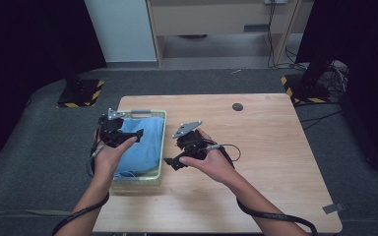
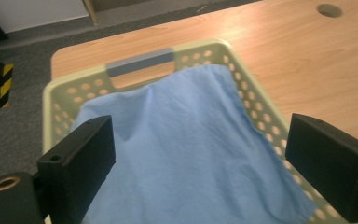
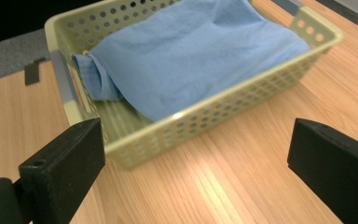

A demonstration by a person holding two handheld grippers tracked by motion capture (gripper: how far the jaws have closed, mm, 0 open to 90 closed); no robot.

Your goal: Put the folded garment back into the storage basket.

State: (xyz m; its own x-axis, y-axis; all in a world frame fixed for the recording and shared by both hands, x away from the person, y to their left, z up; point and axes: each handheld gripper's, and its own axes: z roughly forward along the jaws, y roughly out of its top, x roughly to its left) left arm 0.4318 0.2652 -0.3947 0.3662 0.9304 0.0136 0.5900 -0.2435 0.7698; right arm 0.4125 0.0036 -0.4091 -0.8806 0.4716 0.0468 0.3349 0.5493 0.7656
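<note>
A pale green perforated basket (image 1: 163, 142) stands on the left part of the wooden table (image 1: 270, 147). A light blue cloth (image 1: 145, 142) lies crumpled inside it and drapes up its walls. My left gripper (image 1: 134, 136) hovers over the basket's left side. In the left gripper view its jaws stand wide apart above the cloth (image 2: 191, 140), open, with nothing gripped. My right gripper (image 1: 173, 163) hangs over bare wood just right of the basket. In the right gripper view it faces the basket's wall (image 3: 205, 126), open, nothing between its jaws.
A dark round hole (image 1: 237, 106) sits near the table's far edge. A small grey tag (image 1: 333, 208) lies at the front right corner. Stand bases with yellow-black stripes (image 1: 81, 93) (image 1: 300, 91) rest on the grey floor behind the table. Bare wood stretches to the right.
</note>
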